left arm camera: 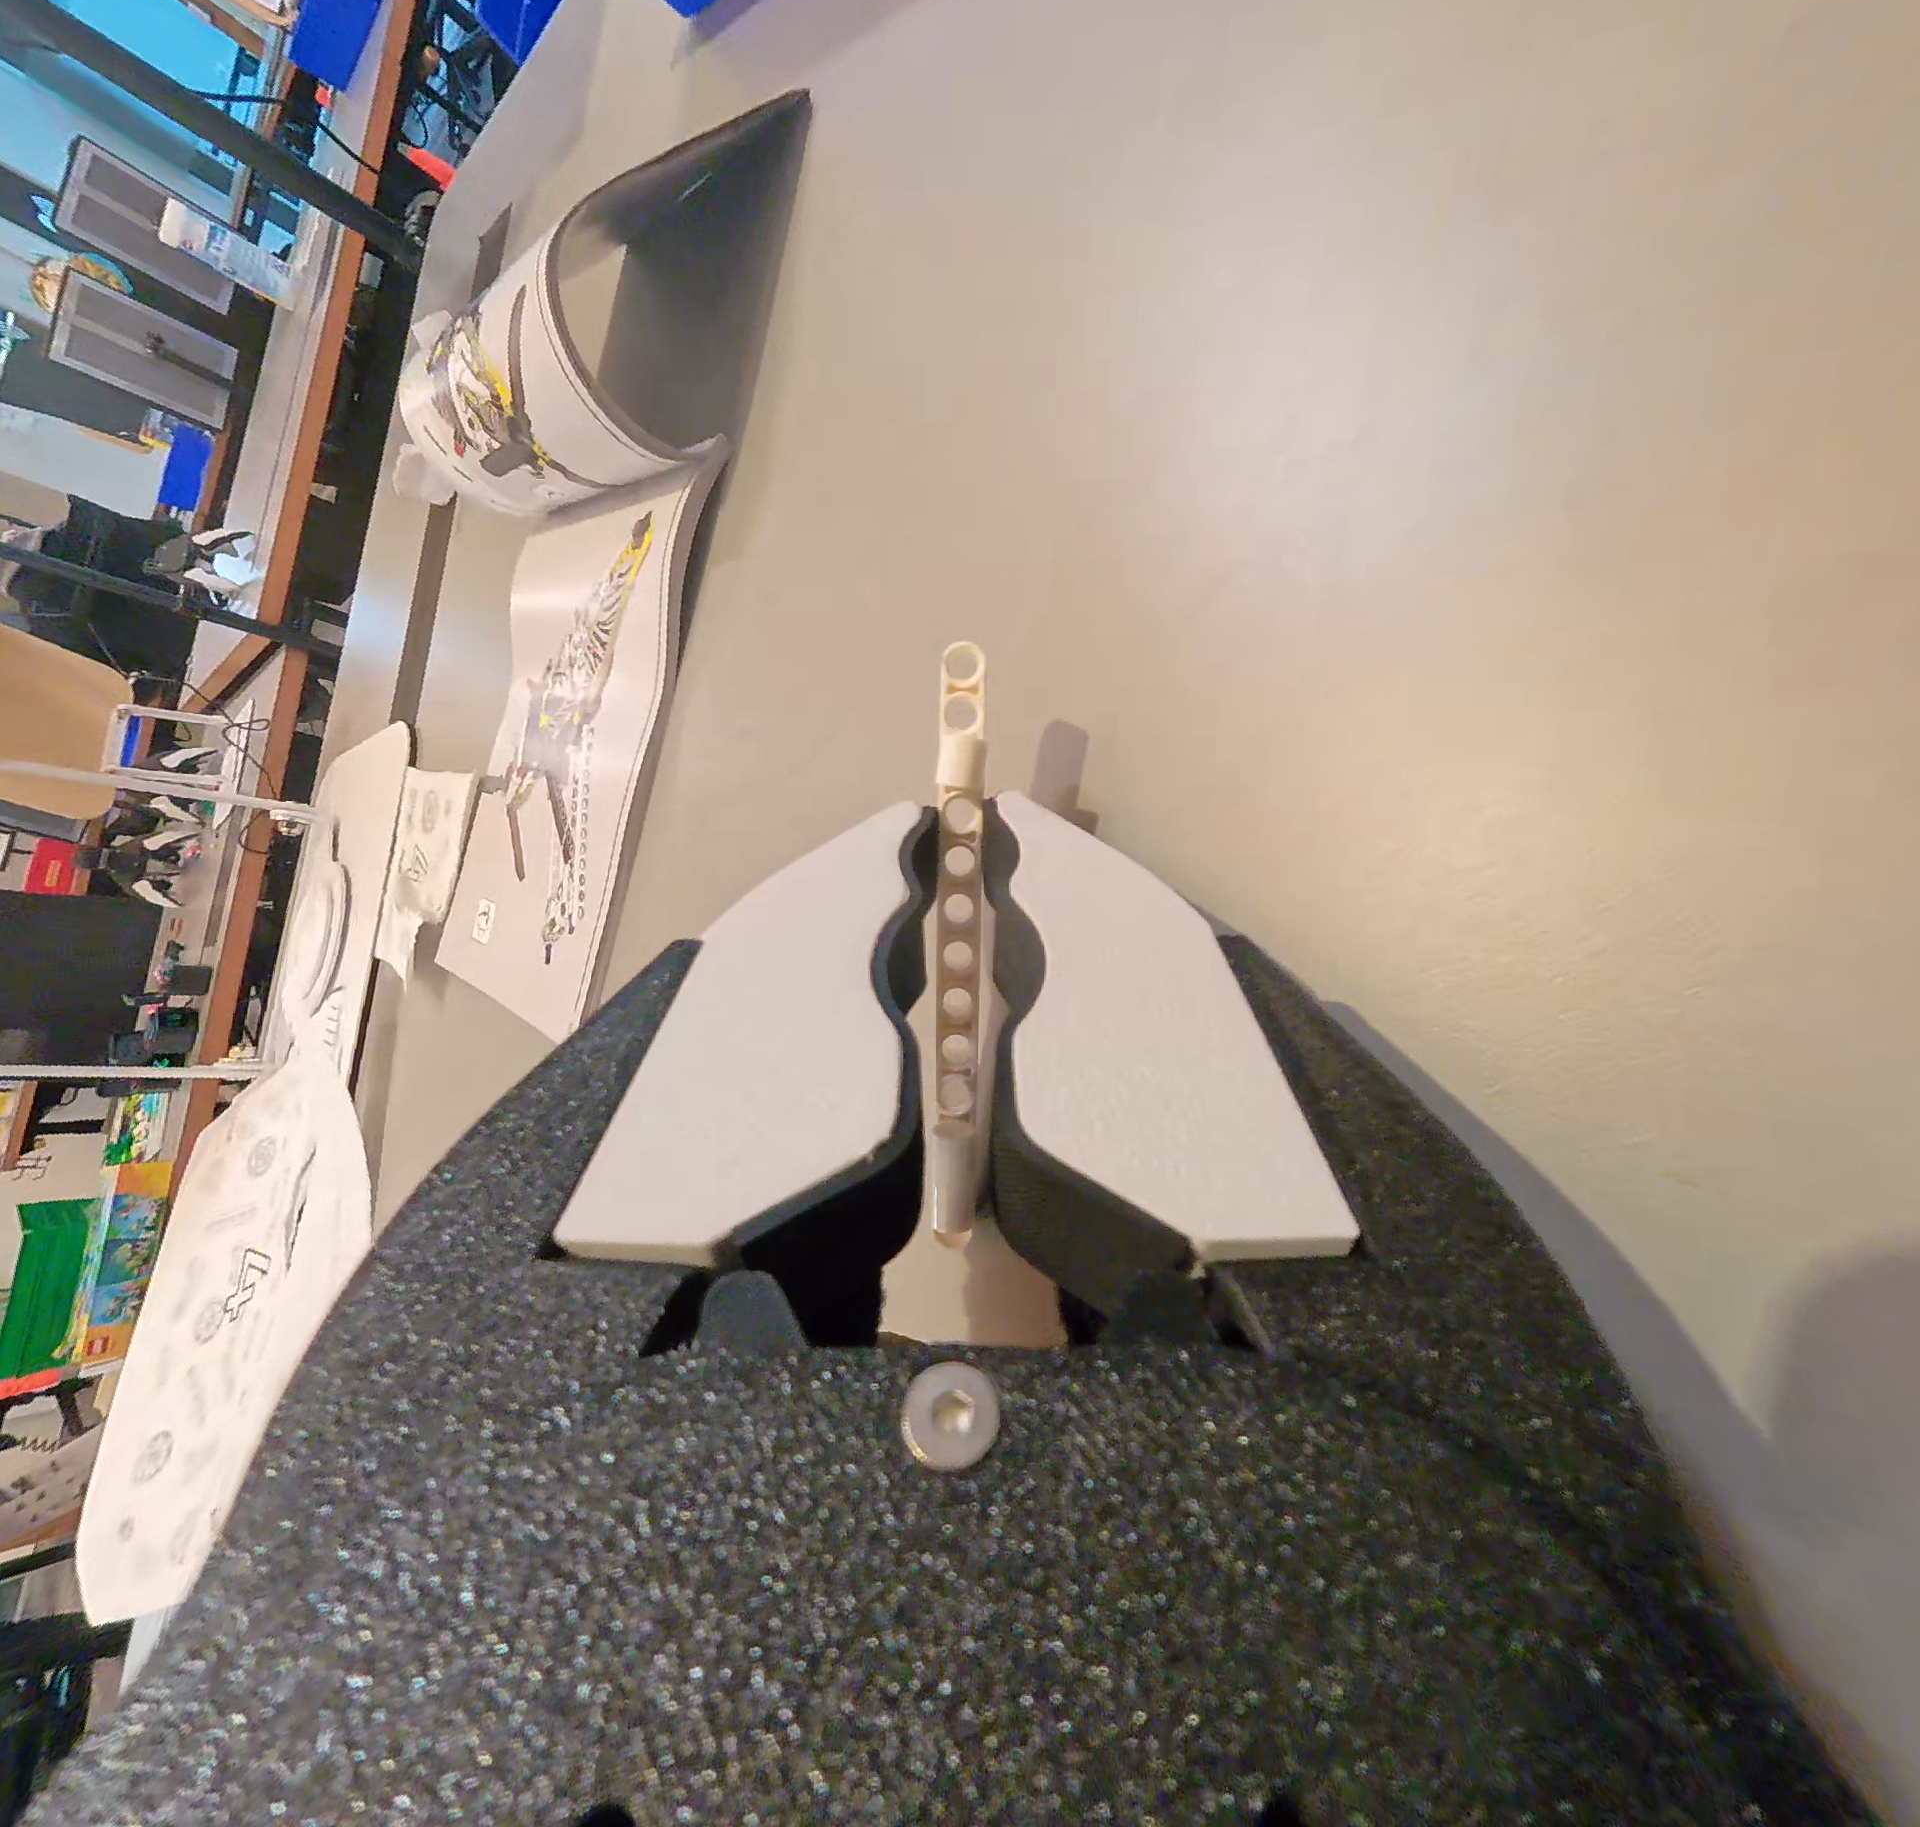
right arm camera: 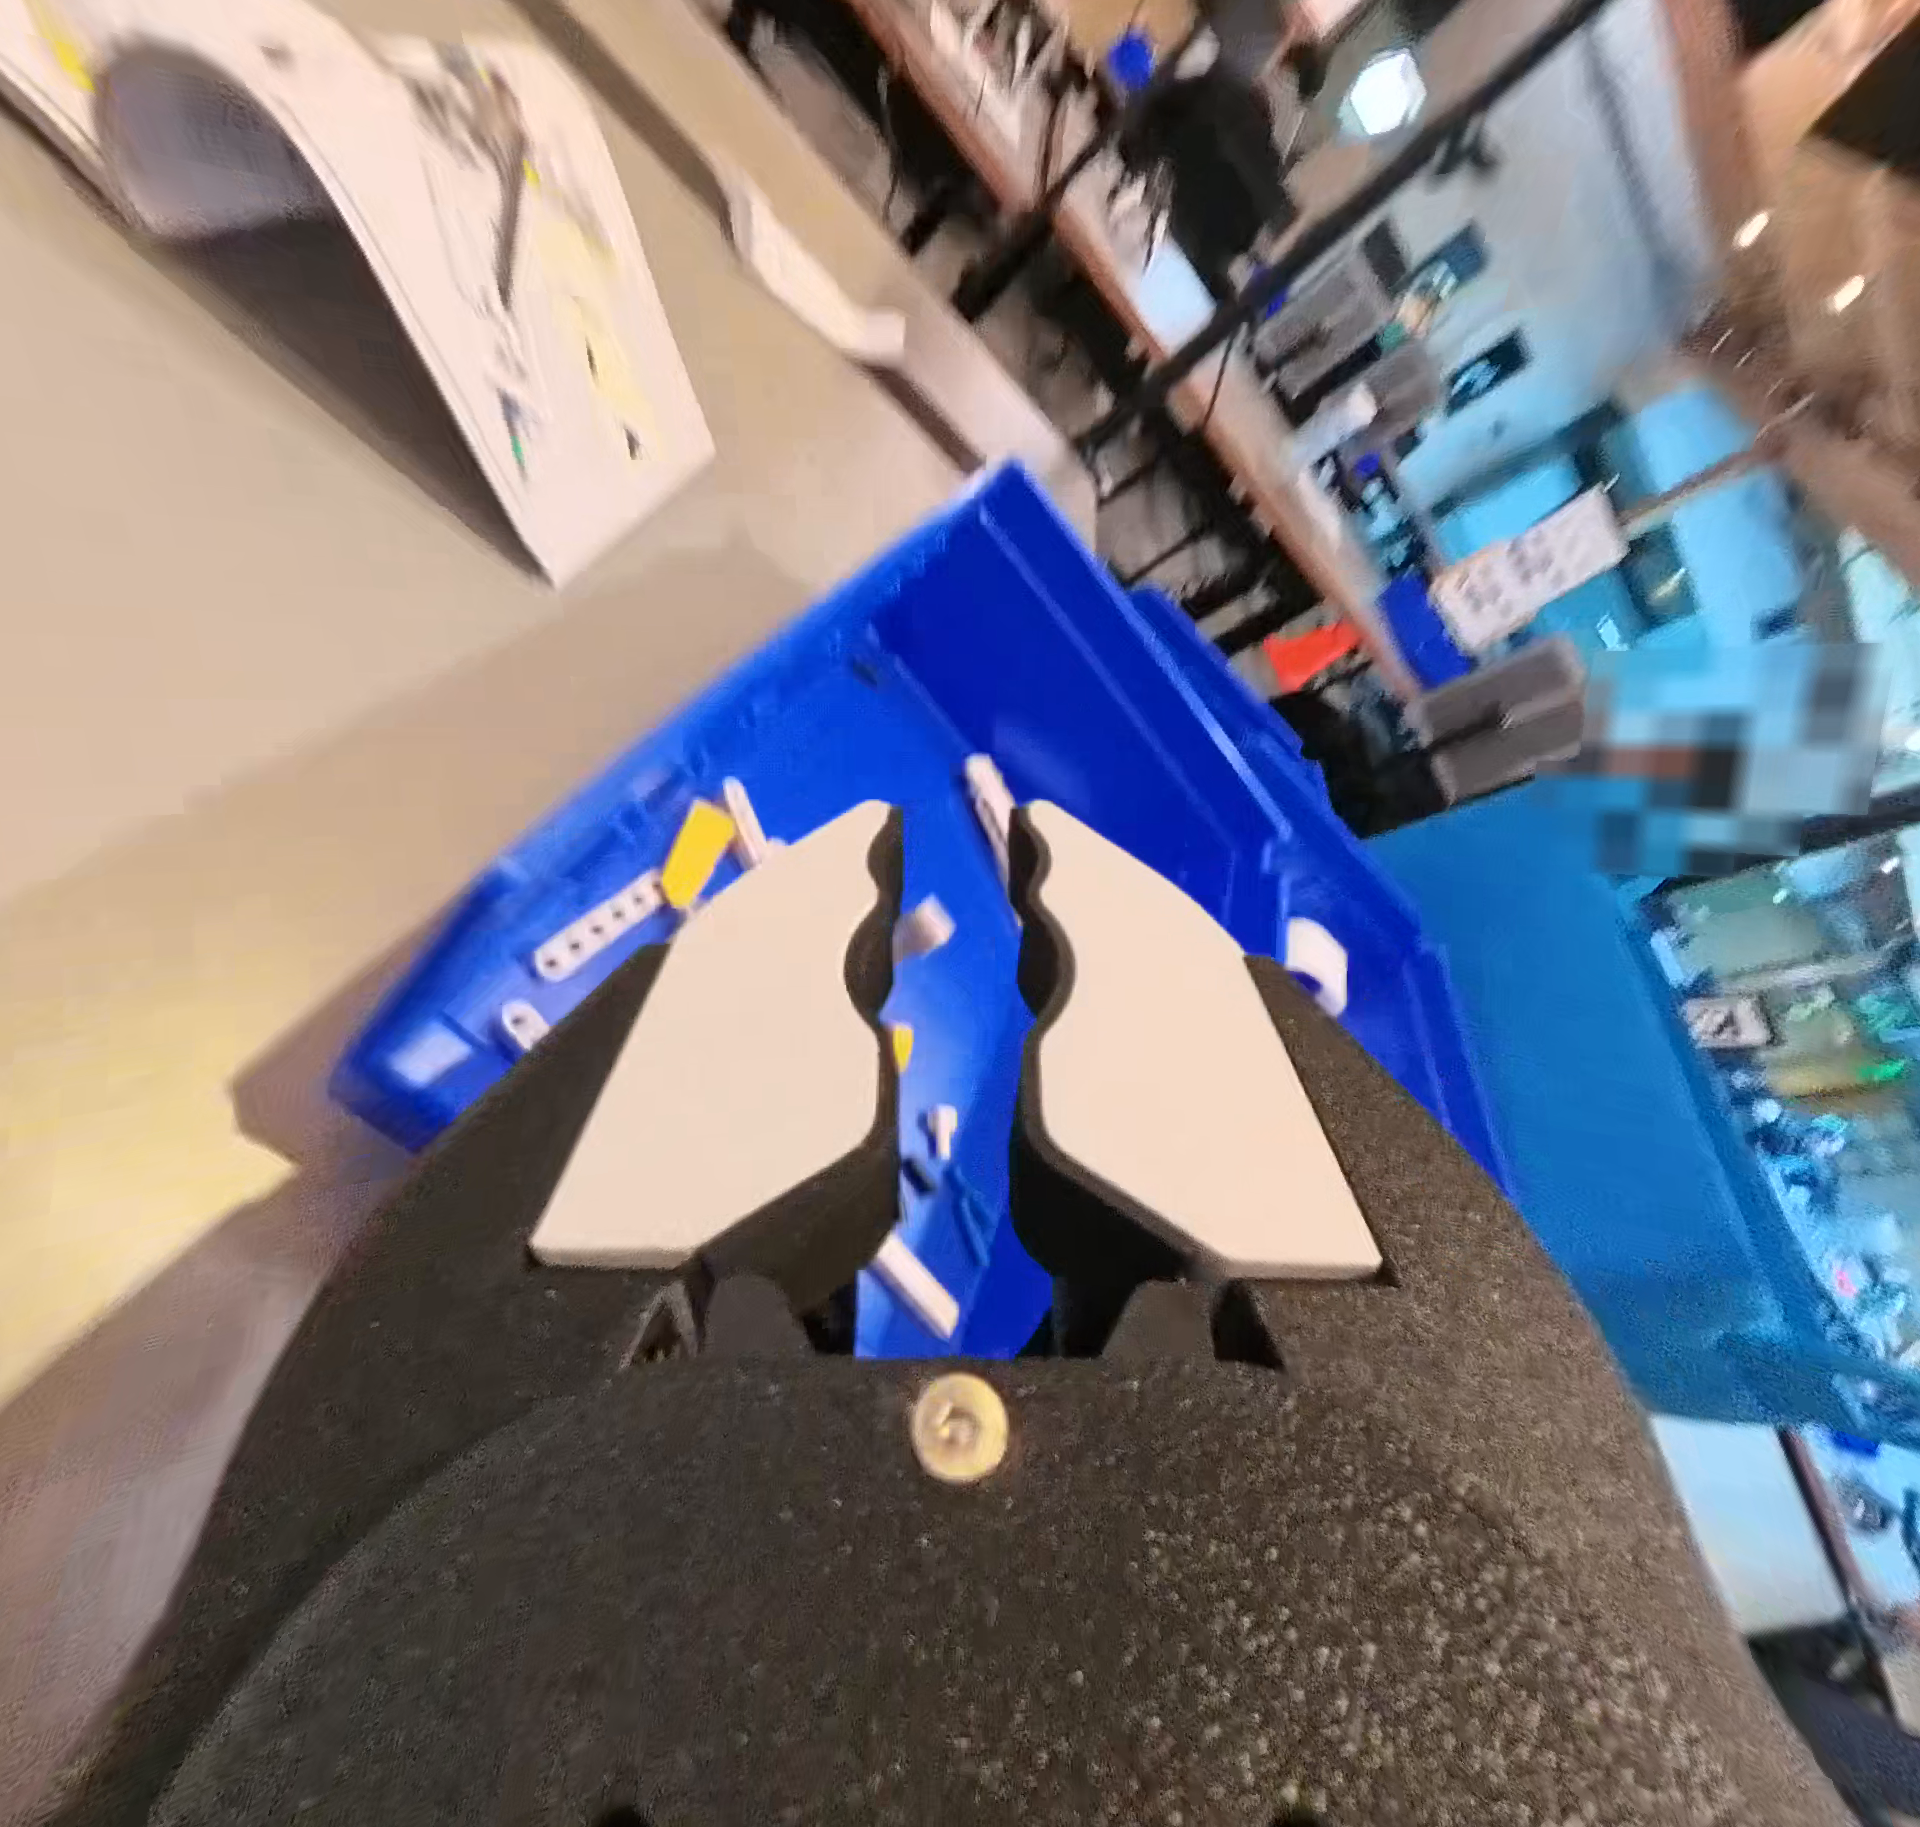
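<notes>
Left claw (left arm camera: pixel 961 811) pinches a white holed beam (left arm camera: pixel 961 904) pointing to 12 o'clock; right claw (right arm camera: pixel 956 821) gapes empty above the blue bin (right arm camera: pixel 1091 655).

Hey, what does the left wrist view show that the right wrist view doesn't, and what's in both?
Only the left wrist view: the left gripper shut on a white beam with holes, a small white connector on its free end, over bare table.

Only the right wrist view: the right gripper, open and holding nothing, above a blue bin with loose white pieces and a yellow piece inside.

Both: the open instruction booklet on the beige table, and shelving behind.
</notes>
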`<state>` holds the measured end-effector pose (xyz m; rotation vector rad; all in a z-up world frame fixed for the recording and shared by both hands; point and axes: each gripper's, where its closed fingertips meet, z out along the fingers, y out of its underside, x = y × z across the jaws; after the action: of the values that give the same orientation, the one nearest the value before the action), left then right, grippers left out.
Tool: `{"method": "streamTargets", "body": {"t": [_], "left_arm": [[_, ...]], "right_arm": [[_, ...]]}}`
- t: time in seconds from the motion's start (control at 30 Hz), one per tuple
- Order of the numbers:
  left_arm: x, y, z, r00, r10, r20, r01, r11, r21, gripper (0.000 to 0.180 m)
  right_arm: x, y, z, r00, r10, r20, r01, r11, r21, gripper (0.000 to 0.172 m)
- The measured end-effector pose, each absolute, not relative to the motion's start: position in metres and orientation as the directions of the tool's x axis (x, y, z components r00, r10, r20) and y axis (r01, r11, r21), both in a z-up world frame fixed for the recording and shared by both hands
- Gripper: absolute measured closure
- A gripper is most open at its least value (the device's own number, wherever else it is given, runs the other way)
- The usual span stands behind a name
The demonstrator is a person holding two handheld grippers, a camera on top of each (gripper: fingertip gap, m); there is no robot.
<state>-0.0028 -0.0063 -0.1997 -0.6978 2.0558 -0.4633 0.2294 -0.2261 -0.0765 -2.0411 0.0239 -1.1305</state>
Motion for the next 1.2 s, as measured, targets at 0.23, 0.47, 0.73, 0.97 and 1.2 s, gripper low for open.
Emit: {"method": "streamTargets", "body": {"t": [0.23,0.47,0.73,0.97,1.2], "left_arm": [[-0.002,-0.008,-0.200,-0.442,-0.630,-0.638,-0.305,0.775,-0.554,0.171],[-0.004,-0.016,-0.200,-0.466,-0.592,-0.657,-0.269,0.803,-0.532,0.171],[-0.007,-0.023,-0.201,-0.487,-0.545,-0.683,-0.242,0.835,-0.494,0.171],[-0.009,-0.022,-0.200,-0.503,-0.560,-0.658,-0.237,0.822,-0.518,0.171],[-0.008,-0.013,-0.198,-0.511,-0.633,-0.582,-0.267,0.760,-0.593,0.158]], "right_arm": [[0.211,-0.228,-0.073,0.661,-0.296,0.690,0.335,-0.707,-0.624,0.147],[0.056,-0.114,-0.115,0.693,0.233,0.682,0.700,-0.443,-0.560,0.151],[-0.016,-0.039,-0.178,0.575,0.469,0.671,0.813,-0.238,-0.531,0.151],[-0.016,-0.022,-0.197,0.566,0.502,0.654,0.818,-0.245,-0.520,0.156],[-0.006,-0.022,-0.193,0.614,0.513,0.600,0.772,-0.231,-0.592,0.164]]}}
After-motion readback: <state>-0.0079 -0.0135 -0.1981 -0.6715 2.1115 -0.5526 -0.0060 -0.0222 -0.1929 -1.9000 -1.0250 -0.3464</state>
